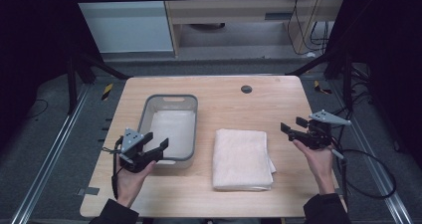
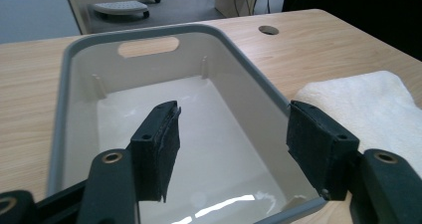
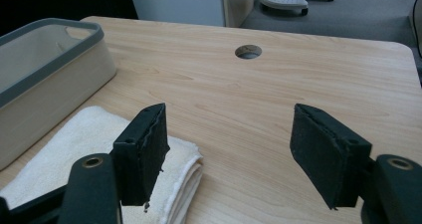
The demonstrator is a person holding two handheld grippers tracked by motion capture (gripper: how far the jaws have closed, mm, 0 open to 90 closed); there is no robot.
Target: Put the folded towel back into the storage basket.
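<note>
On the near part of the light wooden table (image 1: pixel 209 194), two black grippers are held by a person's hands. Jaws of the left gripper (image 1: pixel 155 143) are wide open, with nothing held, over the near end of the grey-rimmed white plastic tub (image 1: pixel 169 99). Jaws of the right gripper (image 1: pixel 292 127) are wide open too, with nothing held. Between them, a folded white towel (image 1: pixel 241 159) is laid just beside the tub. Farther back, a small round hole (image 1: pixel 246 89) is seen.

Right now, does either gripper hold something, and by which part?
Nothing is held: the left gripper and right gripper both stand open and empty.
</note>
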